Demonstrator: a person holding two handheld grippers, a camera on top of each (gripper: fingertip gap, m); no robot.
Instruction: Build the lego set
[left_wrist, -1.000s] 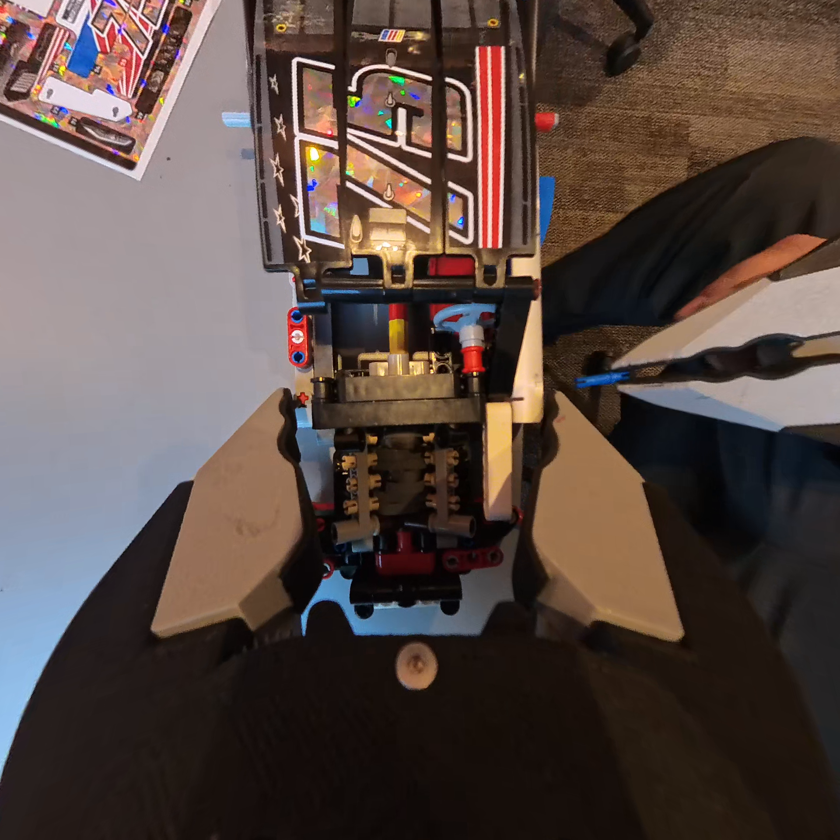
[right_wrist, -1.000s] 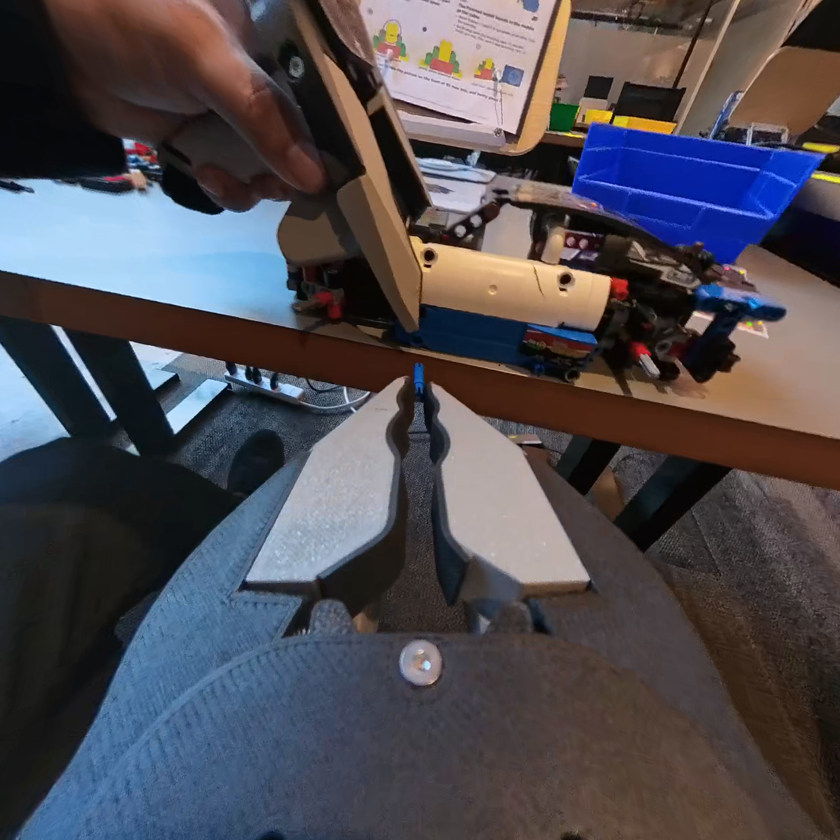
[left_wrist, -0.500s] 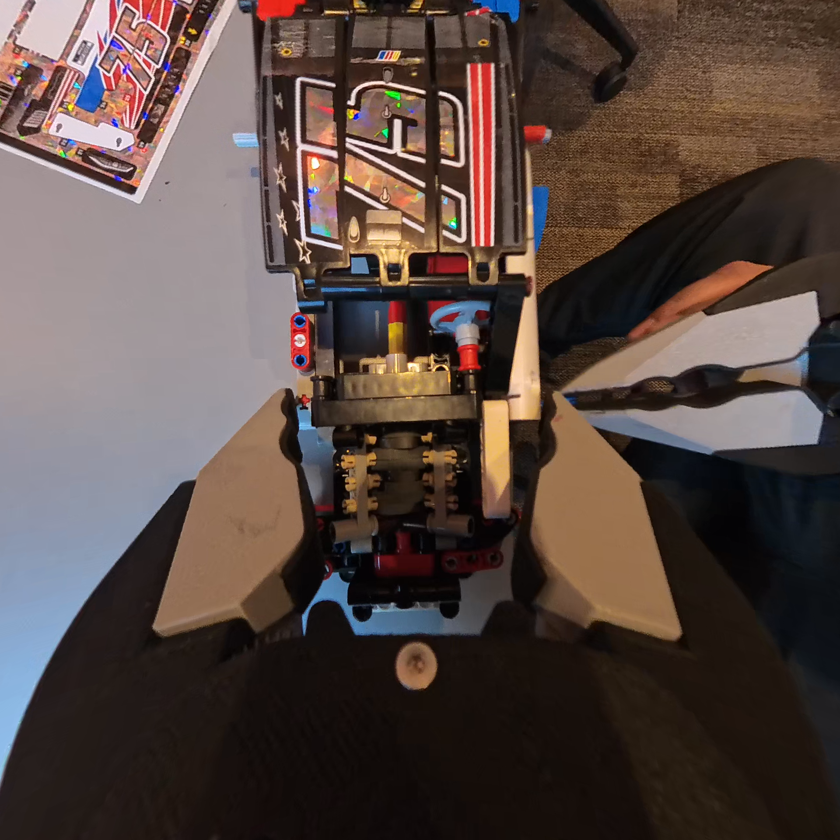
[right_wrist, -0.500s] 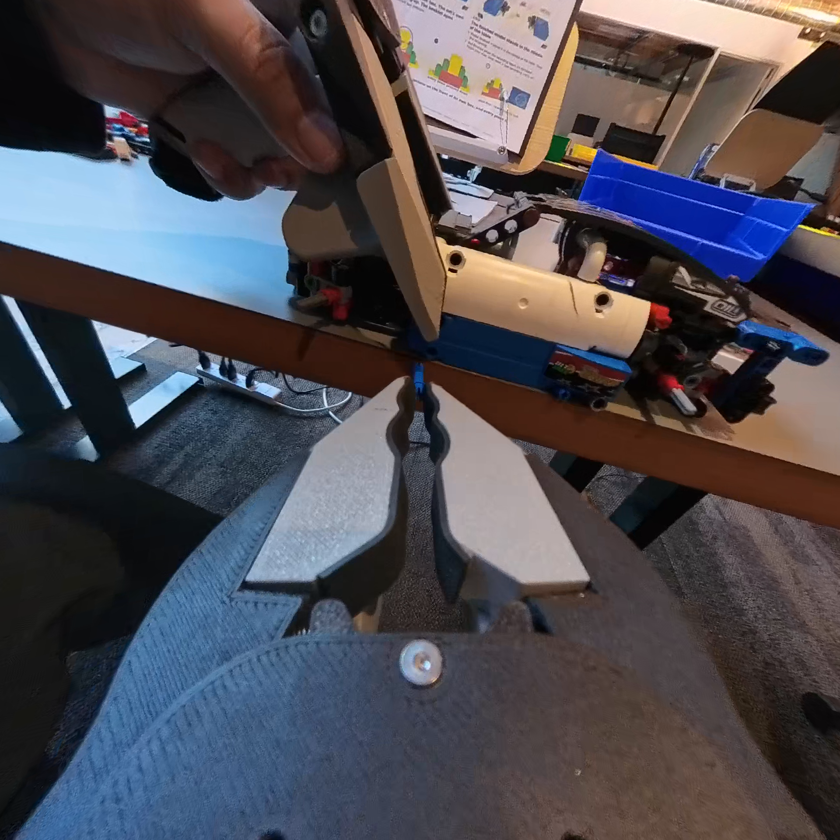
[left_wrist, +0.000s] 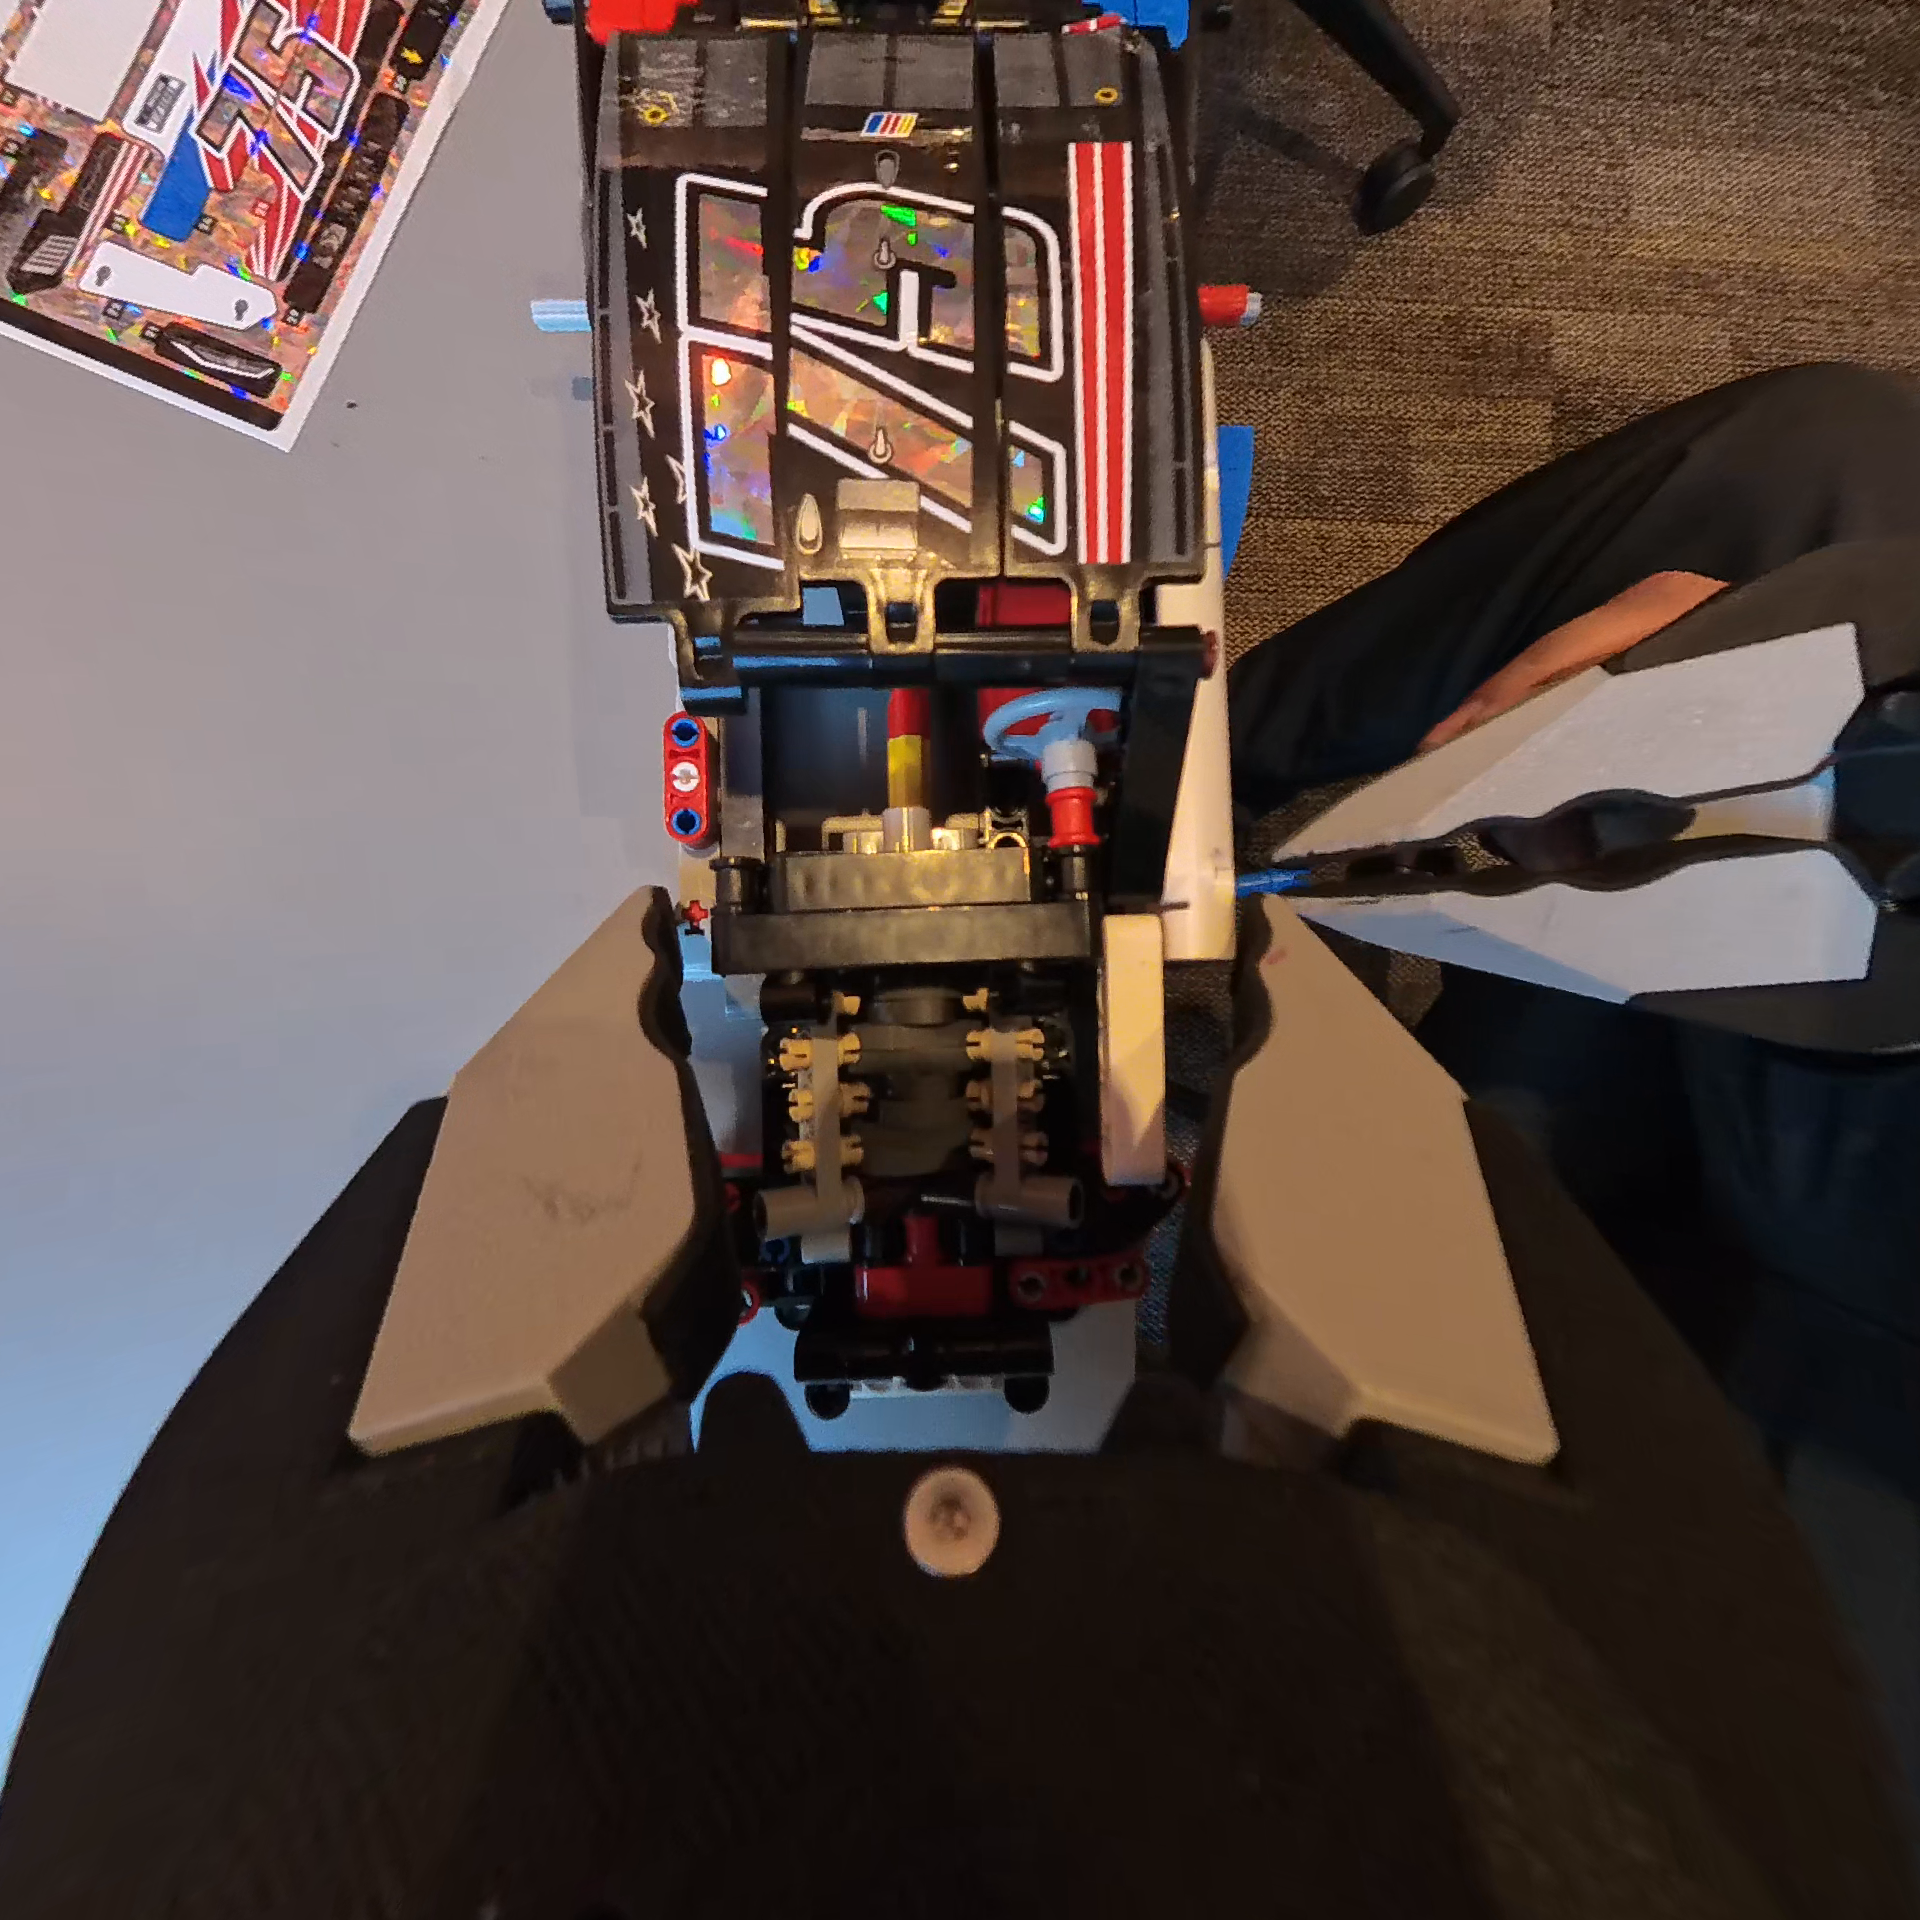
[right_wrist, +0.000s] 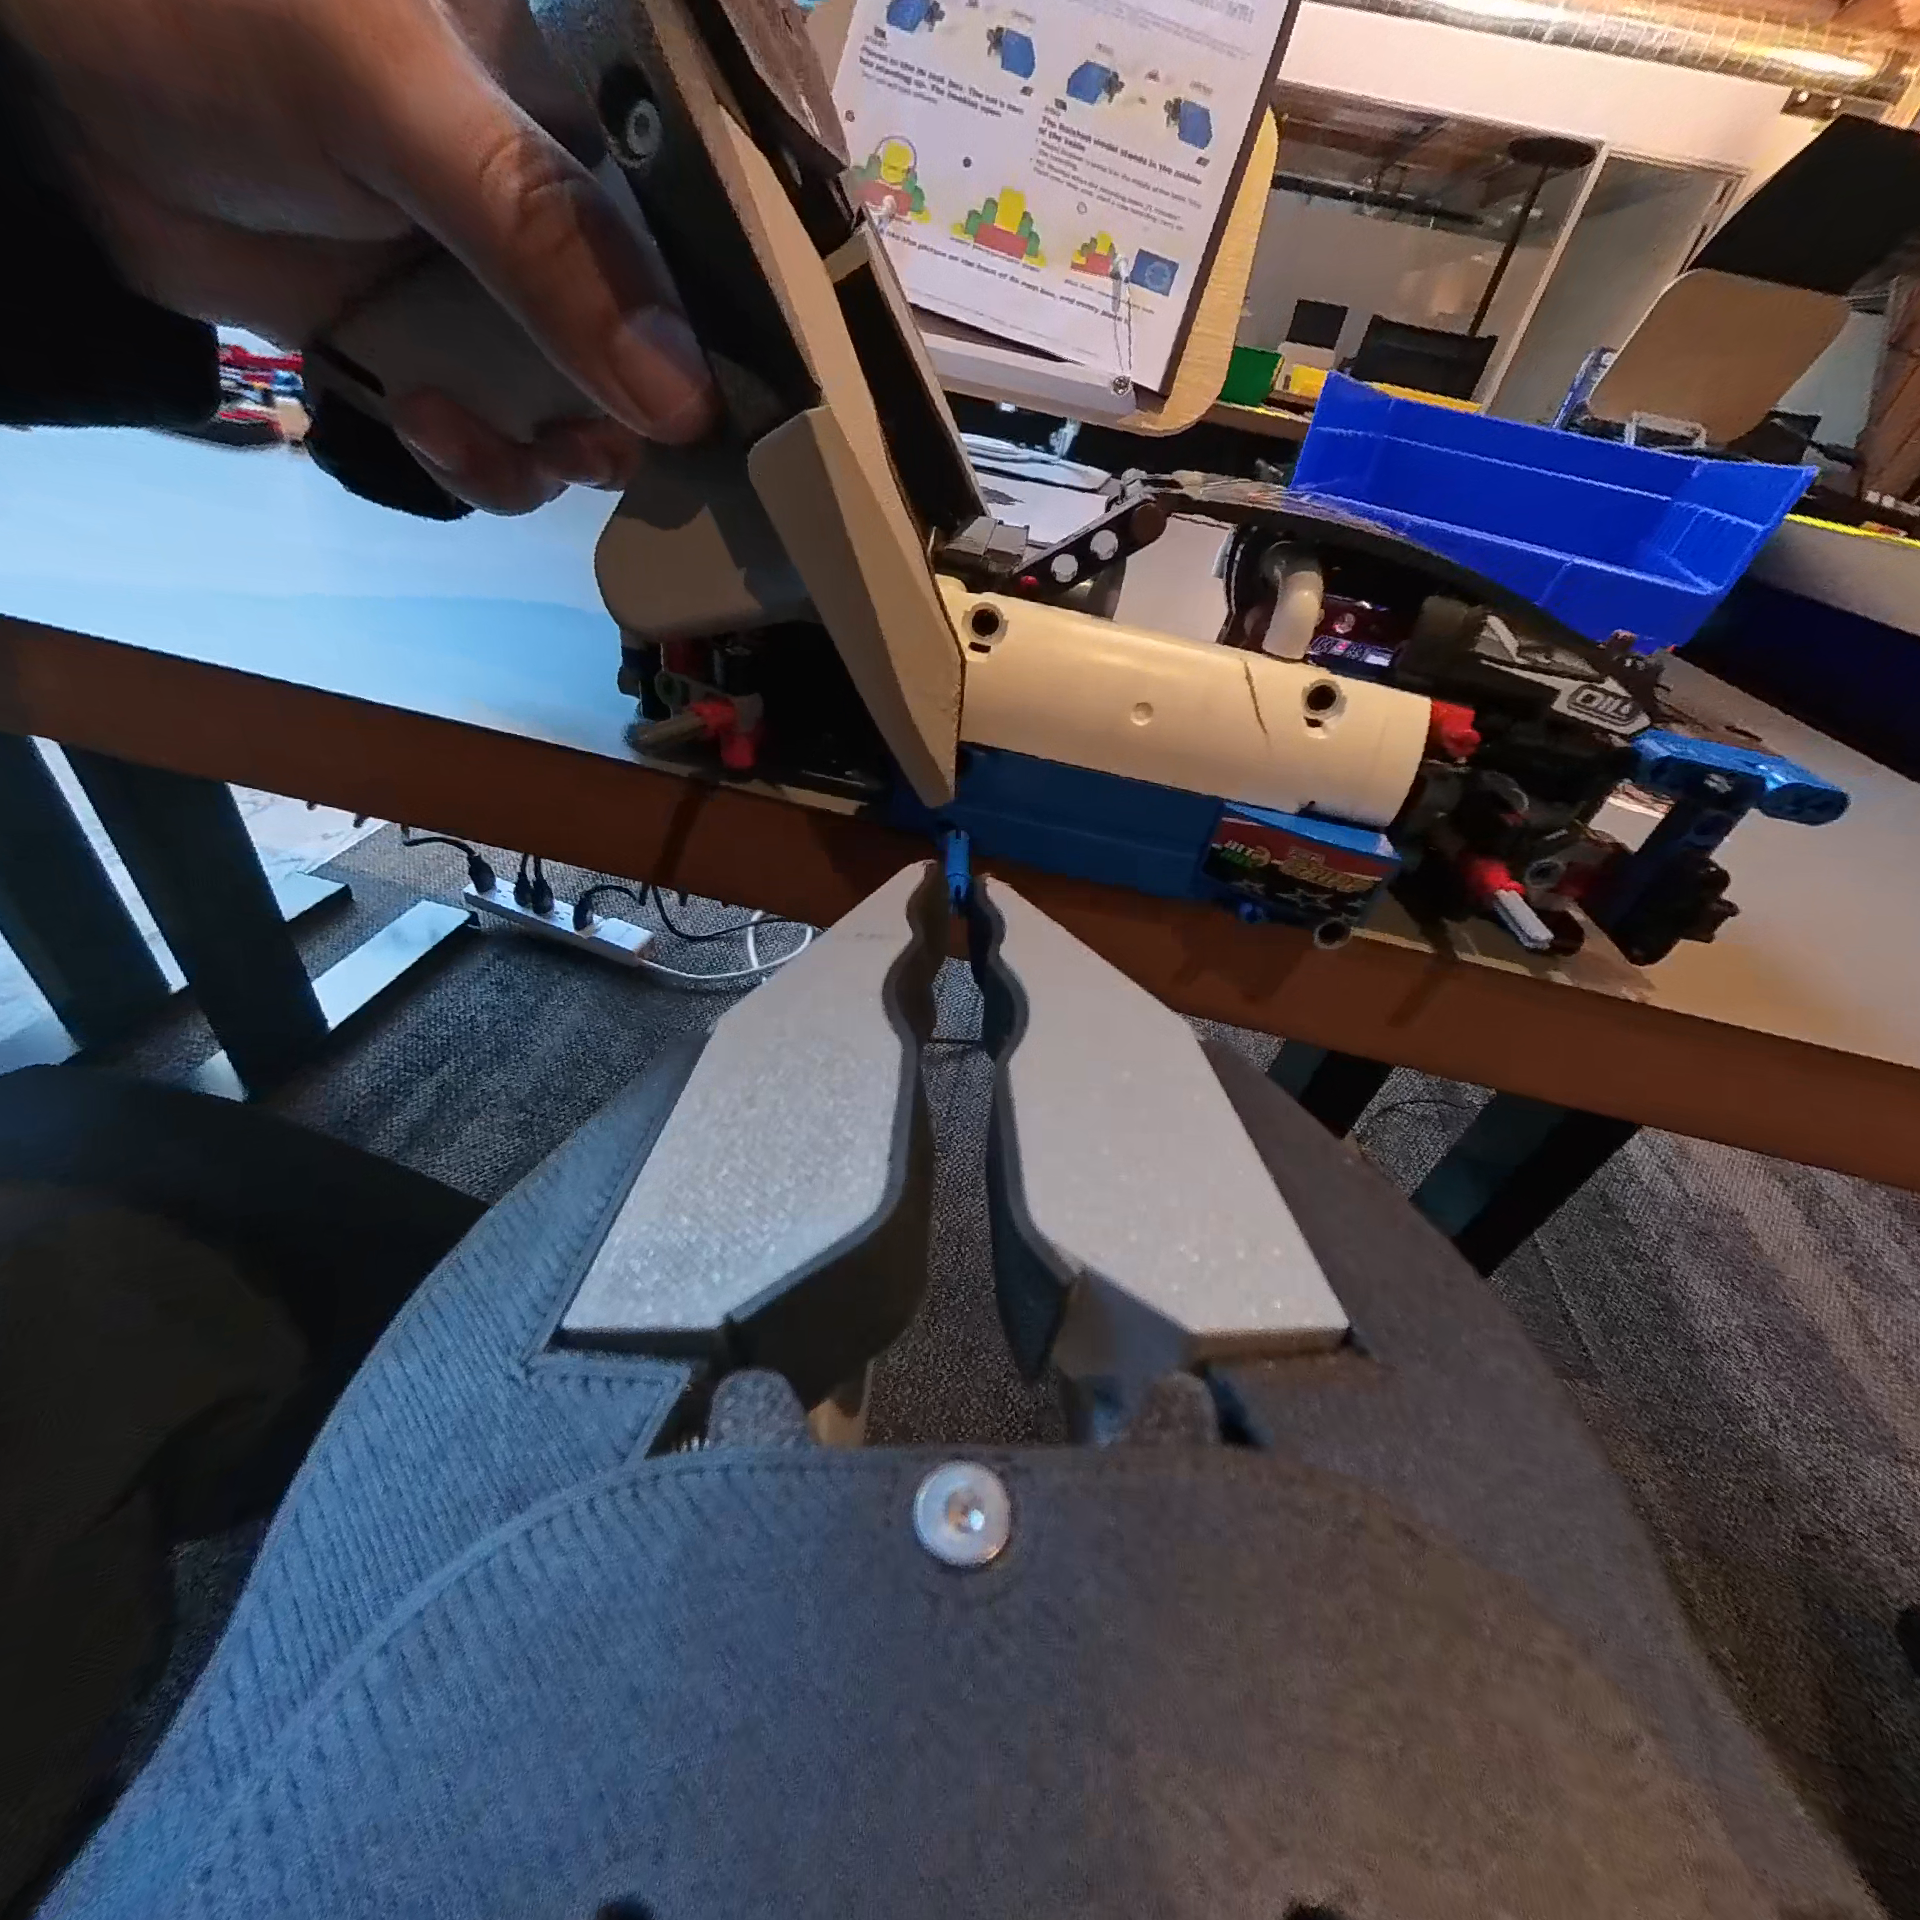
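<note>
A lego race car (left_wrist: 904, 416) with a black roof, white side and blue sill lies along the table's edge; it also shows in the right wrist view (right_wrist: 1174, 717). My left gripper (left_wrist: 956, 935) comes down from above with its fingers (right_wrist: 862, 623) clamped on both sides of the car's engine section. My right gripper (right_wrist: 954, 894) is shut on a small blue pin (right_wrist: 953, 852). The pin's tip touches the car's side at the blue sill, just beside the left gripper's finger. The pin (left_wrist: 1262, 881) and right gripper (left_wrist: 1288, 878) also show in the left wrist view.
A sticker sheet (left_wrist: 187, 187) lies on the grey table at the far left. A blue bin (right_wrist: 1538, 520) and an instruction sheet (right_wrist: 1060, 156) stand behind the car. The wooden table edge (right_wrist: 1558, 1029) runs under the car. A person's hand (right_wrist: 416, 208) holds the left gripper.
My right gripper has moved in from the side with the blue pin, bringing its tip up against the car's side. My left gripper stays clamped on the car.
</note>
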